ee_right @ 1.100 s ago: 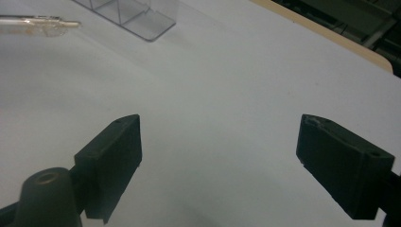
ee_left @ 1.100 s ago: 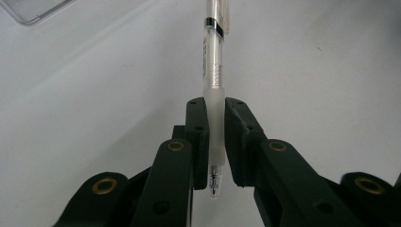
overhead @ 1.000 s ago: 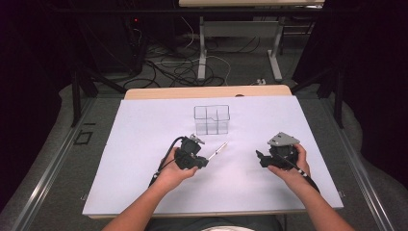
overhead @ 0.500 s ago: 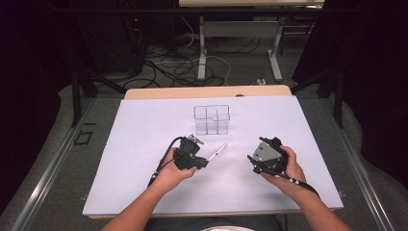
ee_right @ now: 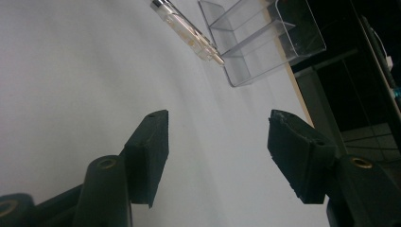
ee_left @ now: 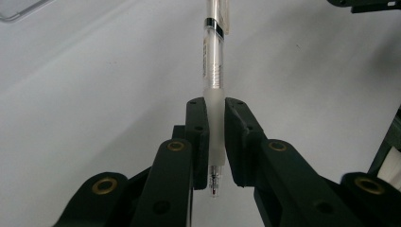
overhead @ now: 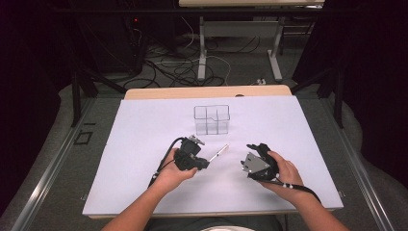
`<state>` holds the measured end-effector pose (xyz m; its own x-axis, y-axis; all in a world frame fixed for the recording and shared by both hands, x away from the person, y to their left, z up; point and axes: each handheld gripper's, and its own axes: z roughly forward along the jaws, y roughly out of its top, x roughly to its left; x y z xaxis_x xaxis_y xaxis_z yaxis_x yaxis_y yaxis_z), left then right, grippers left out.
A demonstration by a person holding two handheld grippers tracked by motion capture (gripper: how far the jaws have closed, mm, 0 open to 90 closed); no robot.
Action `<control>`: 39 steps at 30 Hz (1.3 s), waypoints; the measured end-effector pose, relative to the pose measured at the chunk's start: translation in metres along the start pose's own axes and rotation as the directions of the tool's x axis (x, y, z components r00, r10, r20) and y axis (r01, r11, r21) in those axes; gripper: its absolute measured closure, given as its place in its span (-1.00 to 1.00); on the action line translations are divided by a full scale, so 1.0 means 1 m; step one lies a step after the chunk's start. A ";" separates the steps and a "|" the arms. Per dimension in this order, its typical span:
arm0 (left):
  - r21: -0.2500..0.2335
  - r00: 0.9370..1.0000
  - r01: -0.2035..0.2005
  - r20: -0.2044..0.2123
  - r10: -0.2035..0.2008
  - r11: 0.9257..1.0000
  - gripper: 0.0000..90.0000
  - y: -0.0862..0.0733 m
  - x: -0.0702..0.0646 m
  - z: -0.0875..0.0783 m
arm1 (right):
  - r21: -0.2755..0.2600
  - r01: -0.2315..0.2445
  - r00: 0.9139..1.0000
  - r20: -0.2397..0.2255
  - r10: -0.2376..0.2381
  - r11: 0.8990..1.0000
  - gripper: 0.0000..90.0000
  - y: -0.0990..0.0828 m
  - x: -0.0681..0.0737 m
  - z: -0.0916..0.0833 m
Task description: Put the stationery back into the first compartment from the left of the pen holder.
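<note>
Right gripper is what we see changed: over last second it shifts inward across white sheet toward left gripper and turns, jaws apart, empty, now aimed at pen's far end. Left gripper stays put, jaws clamped on clear pen at frosted grip; barrel runs ahead of them, above sheet. Clear divided organizer sits beyond both grippers. We judge handover or two-handed pen step is coming.
</note>
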<state>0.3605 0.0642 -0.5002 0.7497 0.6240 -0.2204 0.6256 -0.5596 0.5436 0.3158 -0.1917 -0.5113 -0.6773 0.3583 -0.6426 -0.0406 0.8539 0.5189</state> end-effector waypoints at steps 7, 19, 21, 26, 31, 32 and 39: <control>0.004 1.000 0.003 0.009 -0.003 1.000 0.79 0.000 -0.002 0.004 | -0.017 0.091 0.996 -0.009 -0.091 0.996 -0.13 0.006 0.009 0.006; 0.021 1.000 -0.007 0.028 0.006 1.000 0.79 0.000 -0.009 0.009 | -0.038 0.186 0.982 -0.027 -0.187 0.982 -0.05 0.012 0.021 0.010; 0.028 0.999 -0.010 0.031 0.009 1.000 0.79 0.000 -0.010 0.009 | -0.056 0.213 0.976 -0.030 -0.215 0.975 0.00 0.012 0.021 0.010; 0.028 0.999 -0.025 0.034 0.024 0.999 0.79 0.000 -0.012 0.011 | -0.072 0.260 0.965 -0.013 -0.262 0.963 0.04 0.012 0.024 0.009; 0.030 0.998 -0.029 0.050 0.028 0.999 0.79 0.001 -0.015 0.011 | -0.095 0.337 0.941 -0.011 -0.339 0.937 0.18 0.012 0.027 0.012; 0.030 0.998 -0.022 0.058 0.020 0.999 0.79 0.001 -0.016 0.012 | -0.086 0.350 0.936 -0.001 -0.351 0.933 0.20 0.012 0.028 0.011; 0.030 0.997 -0.022 0.076 0.019 0.999 0.79 0.002 -0.021 0.014 | -0.069 0.462 0.886 -0.006 -0.464 0.884 0.31 0.016 0.031 0.013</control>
<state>0.3492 0.0423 -0.5057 0.7760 0.5695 -0.2711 0.6153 -0.5892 0.5236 0.3035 -0.1626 -0.5301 -0.5859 -0.0812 -0.8063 -0.3998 0.8944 0.2005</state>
